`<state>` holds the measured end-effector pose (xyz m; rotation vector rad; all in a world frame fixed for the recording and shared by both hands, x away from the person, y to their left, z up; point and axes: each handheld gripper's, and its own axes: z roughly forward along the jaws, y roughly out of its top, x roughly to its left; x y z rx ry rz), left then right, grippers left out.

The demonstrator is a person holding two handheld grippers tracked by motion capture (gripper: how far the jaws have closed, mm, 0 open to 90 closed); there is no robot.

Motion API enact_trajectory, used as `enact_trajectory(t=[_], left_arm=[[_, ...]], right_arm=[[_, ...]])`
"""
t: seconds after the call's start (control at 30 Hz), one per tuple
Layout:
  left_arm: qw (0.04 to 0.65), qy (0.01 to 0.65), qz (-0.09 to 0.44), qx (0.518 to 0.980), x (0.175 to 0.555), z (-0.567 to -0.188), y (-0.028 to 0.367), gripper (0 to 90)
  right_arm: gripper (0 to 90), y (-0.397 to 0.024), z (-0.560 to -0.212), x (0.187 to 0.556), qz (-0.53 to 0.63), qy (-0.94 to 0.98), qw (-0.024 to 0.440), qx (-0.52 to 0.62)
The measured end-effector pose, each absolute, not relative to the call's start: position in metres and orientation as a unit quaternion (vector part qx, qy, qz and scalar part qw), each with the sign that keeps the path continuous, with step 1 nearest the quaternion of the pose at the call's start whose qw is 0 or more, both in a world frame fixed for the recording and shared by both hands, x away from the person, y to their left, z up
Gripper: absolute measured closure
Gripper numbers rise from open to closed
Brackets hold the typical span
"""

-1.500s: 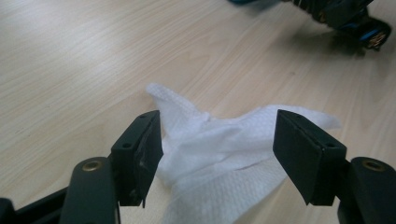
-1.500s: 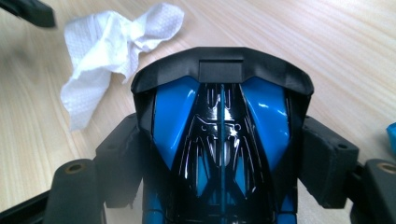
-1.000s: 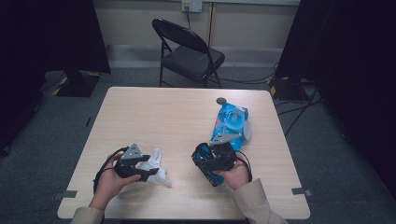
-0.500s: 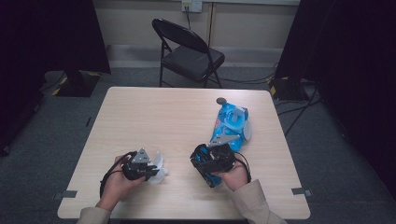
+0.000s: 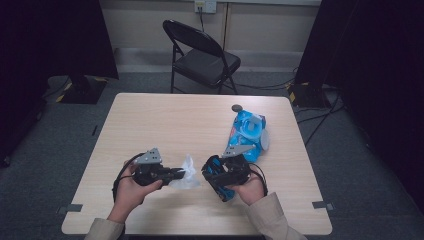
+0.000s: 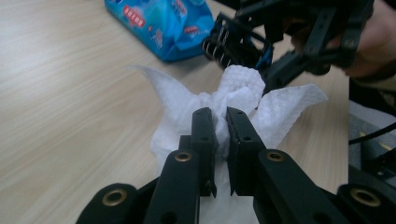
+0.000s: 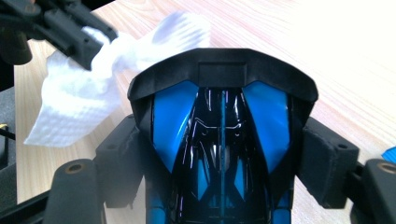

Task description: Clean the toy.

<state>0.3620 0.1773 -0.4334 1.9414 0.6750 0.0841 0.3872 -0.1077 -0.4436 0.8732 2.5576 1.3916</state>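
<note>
The left tongs (image 6: 220,122) had just been closing and were pinching a crumpled white paper towel (image 6: 240,91), its folds bunched between the two black jaws. In the high view the paper towel (image 5: 186,172) sat near the front middle of the worktop (image 5: 165,125), apparently lifted a little off the wood, though the angle made that hard to judge. The right tongs (image 7: 223,140) were clamped on the sides of a blue and black toy car (image 7: 219,135), its nose pointing toward the towel. In the high view the right tongs (image 5: 220,175) were just to the right of the towel. Farther back on the right lay a blue packet of wipes (image 5: 247,132), with a small dark disc (image 5: 236,107) beyond it. A folding chair (image 5: 200,57) stood behind the worktop.
</note>
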Motion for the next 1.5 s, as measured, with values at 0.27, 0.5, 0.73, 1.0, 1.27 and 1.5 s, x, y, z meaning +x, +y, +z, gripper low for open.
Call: enact_trajectory(t=[0.27,0.5,0.73,1.0,1.27,1.5], left_arm=[[0.535,0.269,0.026,0.801,0.373,-0.426,0.158,83.0],[0.534,0.276,0.016,0.799,0.378,-0.433,0.148,83.0],[0.539,0.28,0.019,0.794,0.384,-0.43,0.144,83.0],[0.538,0.285,0.021,0.793,0.391,-0.429,0.139,83.0],[0.535,0.288,0.025,0.794,0.4,-0.429,0.132,82.8],[0.535,0.291,0.031,0.793,0.406,-0.43,0.125,82.4]], right_arm=[[25.8,-0.101,-0.443,0.384,0.459,0.843,0.044,0.276],[25.8,-0.095,-0.441,0.381,0.454,0.85,0.042,0.265],[25.8,-0.096,-0.443,0.381,0.454,0.85,0.039,0.265],[25.8,-0.093,-0.443,0.379,0.455,0.852,0.036,0.256],[25.8,-0.091,-0.442,0.377,0.456,0.853,0.034,0.251],[25.8,-0.089,-0.441,0.375,0.457,0.853,0.032,0.249]])
